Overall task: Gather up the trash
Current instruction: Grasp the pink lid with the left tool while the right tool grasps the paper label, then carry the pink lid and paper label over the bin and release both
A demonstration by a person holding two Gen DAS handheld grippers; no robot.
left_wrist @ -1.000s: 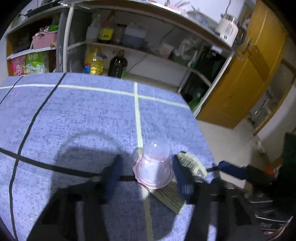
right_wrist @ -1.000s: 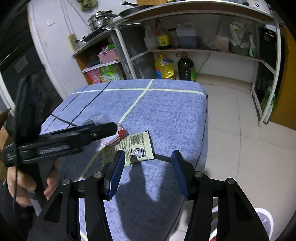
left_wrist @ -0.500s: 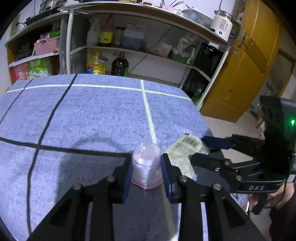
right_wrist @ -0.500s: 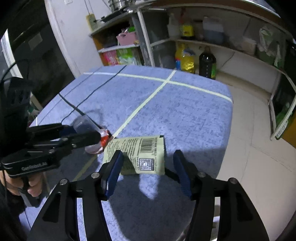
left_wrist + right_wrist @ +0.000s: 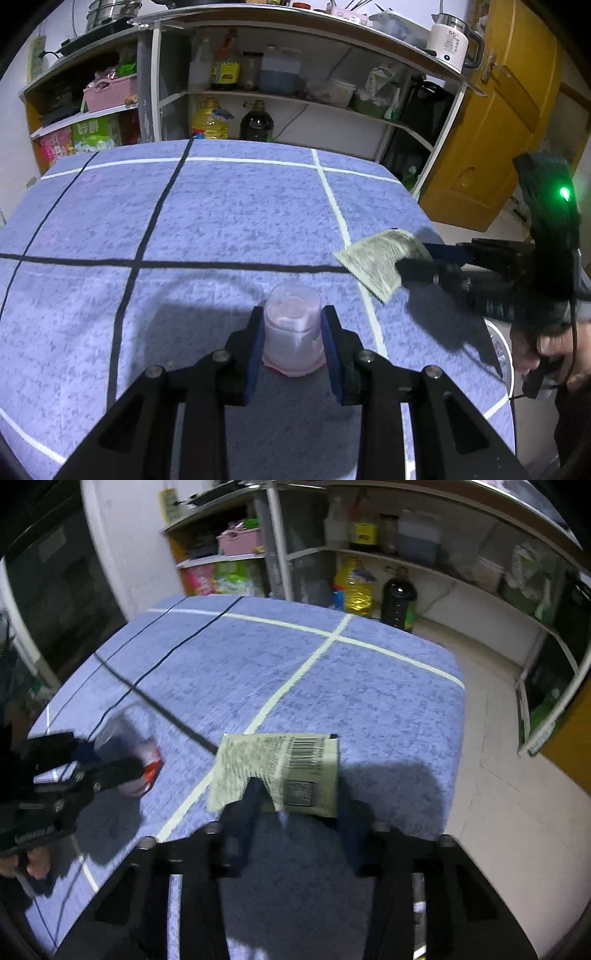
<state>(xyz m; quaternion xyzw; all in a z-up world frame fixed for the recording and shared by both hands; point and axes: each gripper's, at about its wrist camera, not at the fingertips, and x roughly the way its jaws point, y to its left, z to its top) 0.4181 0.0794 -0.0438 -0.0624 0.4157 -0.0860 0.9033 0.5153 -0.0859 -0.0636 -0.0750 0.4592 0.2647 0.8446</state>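
Cloth [image 5: 229, 214], blue and line-crossed, before shelves [image 5: 280, 96]; left gripper [image 5: 292, 332] clamps cup [image 5: 293, 332], right gripper [image 5: 295, 805] closing on wrapper [image 5: 280, 768].

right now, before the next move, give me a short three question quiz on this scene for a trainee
1. True or false: the left hand-held gripper is clamped on the upturned plastic cup.
2. What flat item sits between the fingers of the right hand-held gripper?
   A. a green packet with a barcode
   B. a metal spoon
   C. a folded towel
3. Fill in: the cup stands on a blue table cloth marked with black and ______ lines.

Key:
1. True; both pads press its sides.
2. A, the green packet. The jaws have just been closing around its near edge.
3. White.
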